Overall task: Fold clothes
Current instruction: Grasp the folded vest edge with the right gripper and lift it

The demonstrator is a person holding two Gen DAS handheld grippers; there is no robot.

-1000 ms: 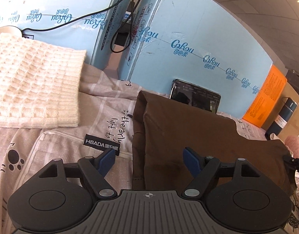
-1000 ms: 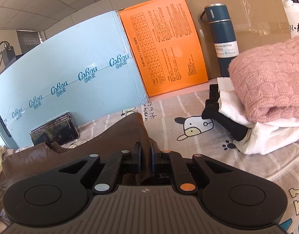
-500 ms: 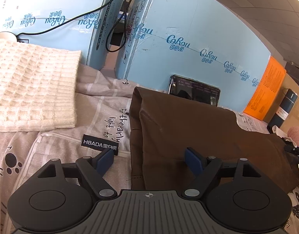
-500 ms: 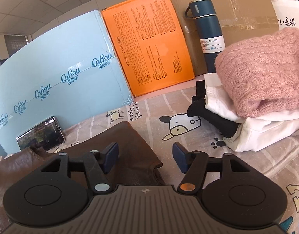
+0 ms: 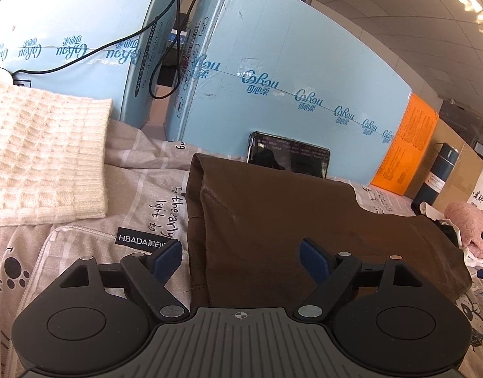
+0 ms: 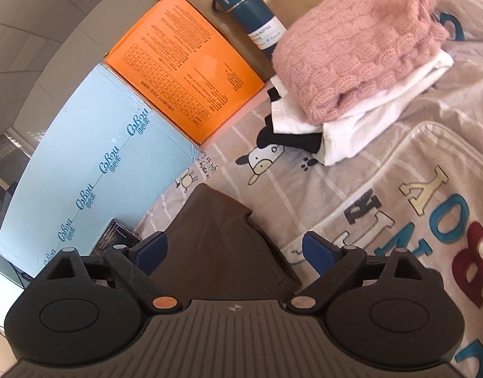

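Observation:
A brown garment (image 5: 288, 217) lies folded flat on the patterned bed cover (image 5: 140, 195). My left gripper (image 5: 241, 256) is open and empty, just above the garment's near left edge. In the right wrist view the garment's right end (image 6: 216, 236) lies between the fingers of my right gripper (image 6: 235, 250), which is open, empty and tilted. A cream knit sweater (image 5: 43, 160) lies folded at the left. A stack of folded clothes with a pink knit (image 6: 358, 41) on top sits at the right.
Light blue boxes (image 5: 288, 94) and an orange box (image 6: 184, 66) wall off the back. A phone (image 5: 288, 157) leans on the blue box. A dark blue bottle (image 6: 254, 22) stands by a cardboard box. A black cable (image 5: 165, 47) hangs at the back left.
My right gripper let go of the brown garment, opened wide, and rolled and lifted away from it. My left gripper stayed open and drew back slightly.

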